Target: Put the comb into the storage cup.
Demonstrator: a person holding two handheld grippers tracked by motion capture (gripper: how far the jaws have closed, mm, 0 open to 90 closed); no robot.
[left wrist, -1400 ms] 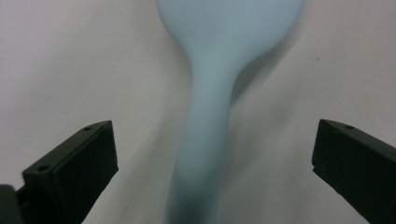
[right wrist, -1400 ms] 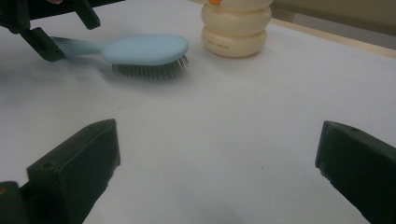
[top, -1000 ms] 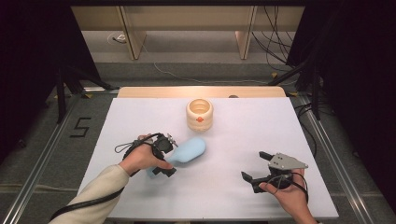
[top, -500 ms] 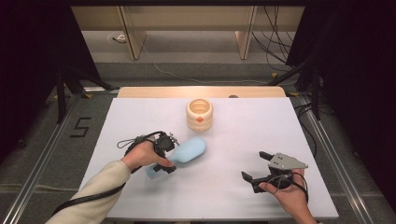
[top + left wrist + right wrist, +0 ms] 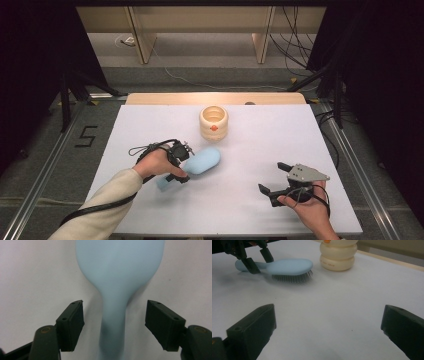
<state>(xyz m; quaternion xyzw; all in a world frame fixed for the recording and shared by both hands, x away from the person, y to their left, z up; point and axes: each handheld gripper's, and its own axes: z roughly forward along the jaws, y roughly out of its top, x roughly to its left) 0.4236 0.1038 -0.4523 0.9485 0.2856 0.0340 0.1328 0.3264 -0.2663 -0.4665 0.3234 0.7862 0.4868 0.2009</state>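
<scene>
A light blue hairbrush (image 5: 203, 160) lies bristles down on the white table (image 5: 280, 135), a little left of centre. My left gripper (image 5: 185, 164) straddles its handle, and the jaws have just been closing. In the left gripper view the handle (image 5: 113, 322) runs up between the two pads (image 5: 71, 326), with a gap on each side and no contact. My right gripper (image 5: 272, 176) rests open near the front right with nothing between its jaws. The right gripper view shows the brush (image 5: 287, 266) and the left gripper (image 5: 258, 261) farther off.
A cream ribbed pot (image 5: 214, 121) with an orange mark stands at the back middle of the table, just beyond the brush head; the same pot (image 5: 338, 255) appears in the right gripper view. A wooden strip (image 5: 165, 98) borders the far edge. Cables trail on the floor beyond.
The left gripper's jaws stand closer together around the brush handle than before. The brush and the right hand have not moved.
</scene>
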